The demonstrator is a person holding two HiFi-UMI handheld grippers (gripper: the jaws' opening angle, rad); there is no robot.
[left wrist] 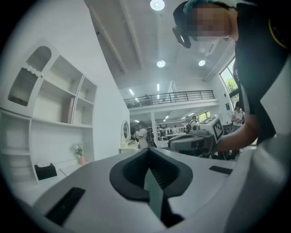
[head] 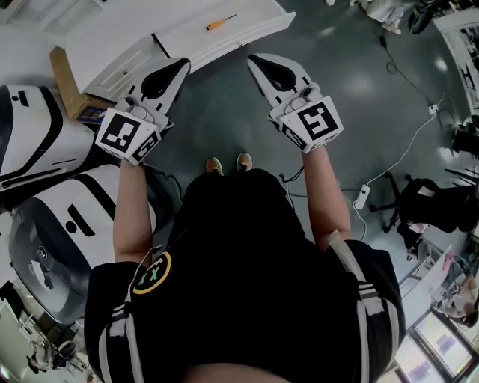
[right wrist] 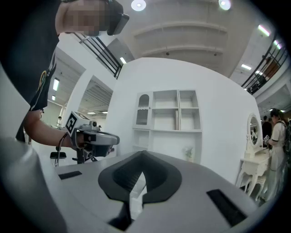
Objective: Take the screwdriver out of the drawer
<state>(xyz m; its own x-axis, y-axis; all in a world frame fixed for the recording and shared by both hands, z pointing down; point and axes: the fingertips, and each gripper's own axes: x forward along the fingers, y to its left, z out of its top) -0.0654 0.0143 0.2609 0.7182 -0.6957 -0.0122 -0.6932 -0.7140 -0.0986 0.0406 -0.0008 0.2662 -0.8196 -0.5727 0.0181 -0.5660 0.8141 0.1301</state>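
Screwdriver [head: 221,22] lies crosswise on the desk [head: 135,37], ahead of the left hand-held gripper [head: 182,66] and right hand-held gripper [head: 254,59]. Both are closed on nothing, and the right looks slightly nearer.

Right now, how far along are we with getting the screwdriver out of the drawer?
Done: unclear. The orange-handled screwdriver lies on the white furniture surface; whether that is an open drawer or its top I cannot tell. In hand: nothing. The left gripper and right gripper are both shut, empty, level, short of it. Left: if it is not out yet, open a gripper, grip it, lift it away.
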